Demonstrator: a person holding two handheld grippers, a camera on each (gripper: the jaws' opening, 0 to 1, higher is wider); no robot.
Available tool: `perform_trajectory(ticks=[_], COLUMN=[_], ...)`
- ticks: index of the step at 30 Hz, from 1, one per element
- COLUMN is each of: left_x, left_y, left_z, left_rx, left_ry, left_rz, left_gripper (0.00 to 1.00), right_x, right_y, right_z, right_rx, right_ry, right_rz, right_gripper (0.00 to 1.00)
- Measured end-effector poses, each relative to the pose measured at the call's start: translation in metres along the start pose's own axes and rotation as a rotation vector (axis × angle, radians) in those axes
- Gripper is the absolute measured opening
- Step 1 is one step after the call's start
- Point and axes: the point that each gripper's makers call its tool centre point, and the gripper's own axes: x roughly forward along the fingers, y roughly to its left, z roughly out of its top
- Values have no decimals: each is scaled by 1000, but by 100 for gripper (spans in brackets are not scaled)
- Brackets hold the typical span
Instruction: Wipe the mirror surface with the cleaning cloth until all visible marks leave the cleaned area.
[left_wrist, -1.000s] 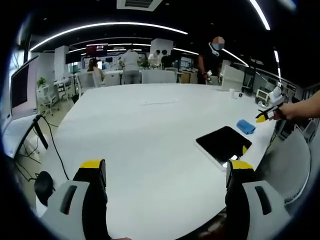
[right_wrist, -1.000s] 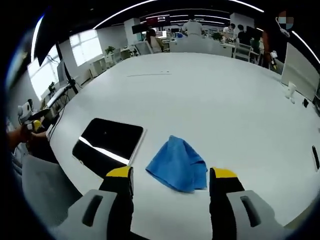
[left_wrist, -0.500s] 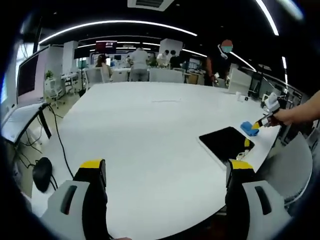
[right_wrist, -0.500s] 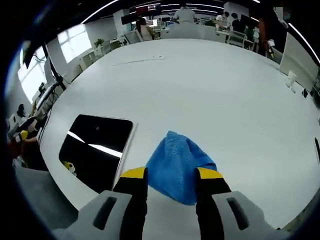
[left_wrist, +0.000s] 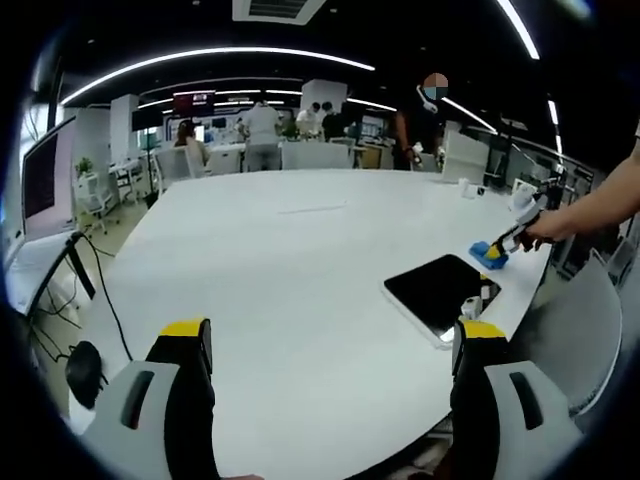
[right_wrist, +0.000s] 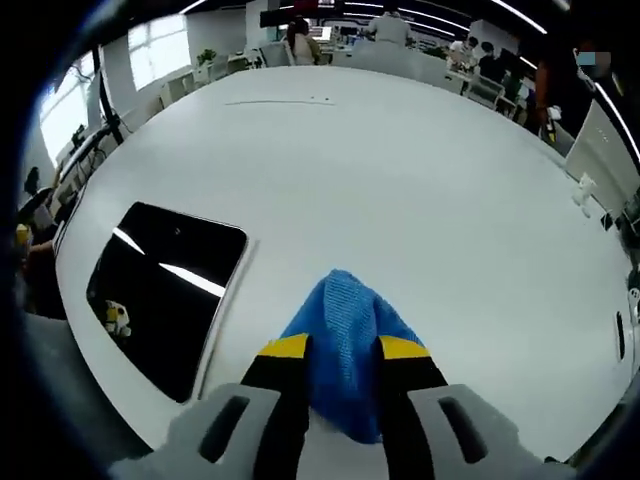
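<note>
The flat rectangular mirror with its dark reflecting face and pale frame (right_wrist: 160, 285) lies near the edge of the broad white table (right_wrist: 400, 180), and every place here is given from it. Just beside its long side sits the crumpled blue cleaning cloth (right_wrist: 345, 325), which the right gripper (right_wrist: 343, 350) now pinches between yellow-tipped jaws that a second ago stood wide on either side of it and have since drawn in against the fabric. That suggests the pick-up is nearly done and wiping has not begun; the glass is still untouched. The left gripper (left_wrist: 335, 335) hangs well back from the mirror (left_wrist: 438, 293) over bare table, jaws spread wide and holding nothing, much as before. Beyond, people stand at distant desks (left_wrist: 260, 150).
</note>
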Motion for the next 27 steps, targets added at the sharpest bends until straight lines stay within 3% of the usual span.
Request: perform_trajectory(ticks=[1, 3, 4, 5, 6, 11, 17, 22, 27], left_x=[0, 1, 1, 1, 2, 7, 13, 17, 18], left_y=[0, -1, -2, -5, -5, 2, -2, -2, -5], left_z=[0, 1, 2, 3, 2, -2, -1, -3, -6], left_rx=[3, 0, 1, 1, 2, -8, 12, 10, 21], left_ry=[-1, -1, -3, -5, 0, 15, 24, 33, 30], left_rz=[2, -1, -5, -14, -17, -16, -49, -49, -36], left_gripper=[99, 99, 99, 99, 99, 98, 98, 98, 99], right_x=[1, 2, 4, 4, 3, 3, 0, -14, -15], right_y=[0, -15, -14, -12, -13, -15, -10, 4, 18], right_z=[-1, -5, -4, -3, -3, -2, 6, 33, 54], right_rx=[-2, -43, -25, 71, 96, 138, 267, 211, 228], right_ry=[8, 35, 30, 27, 29, 44, 45, -3, -23], right_rz=[-7, -79, -58, -39, -28, -10, 30, 71, 118], right_gripper=[22, 4, 4, 3, 3, 2, 2, 2, 2])
